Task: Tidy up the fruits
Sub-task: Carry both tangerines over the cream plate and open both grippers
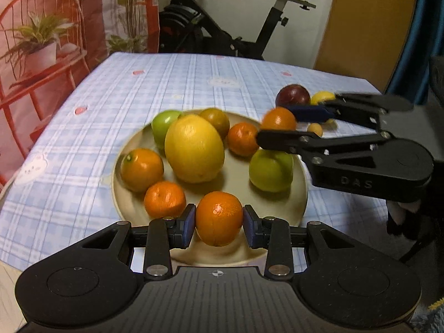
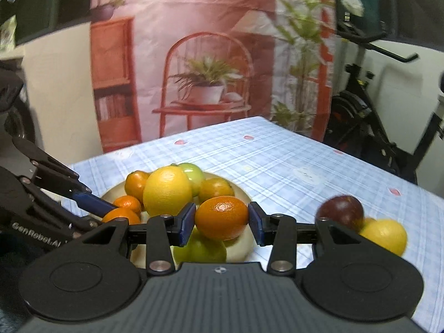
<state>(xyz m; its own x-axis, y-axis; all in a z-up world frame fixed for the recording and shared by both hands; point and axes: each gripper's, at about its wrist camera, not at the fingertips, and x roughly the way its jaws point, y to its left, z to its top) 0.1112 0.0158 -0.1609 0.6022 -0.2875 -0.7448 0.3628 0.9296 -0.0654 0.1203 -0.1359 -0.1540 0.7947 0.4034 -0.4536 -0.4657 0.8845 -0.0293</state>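
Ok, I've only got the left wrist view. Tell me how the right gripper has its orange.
Observer: The right gripper is shut on the orange, and both blue pads press its sides.
Operator: Say what's under it.
Observer: A green apple lies on the plate, directly below in the right wrist view.
Operator: Report what that gripper hides from me.
Observer: A whole lemon lies on the tablecloth, beside a dark plum.
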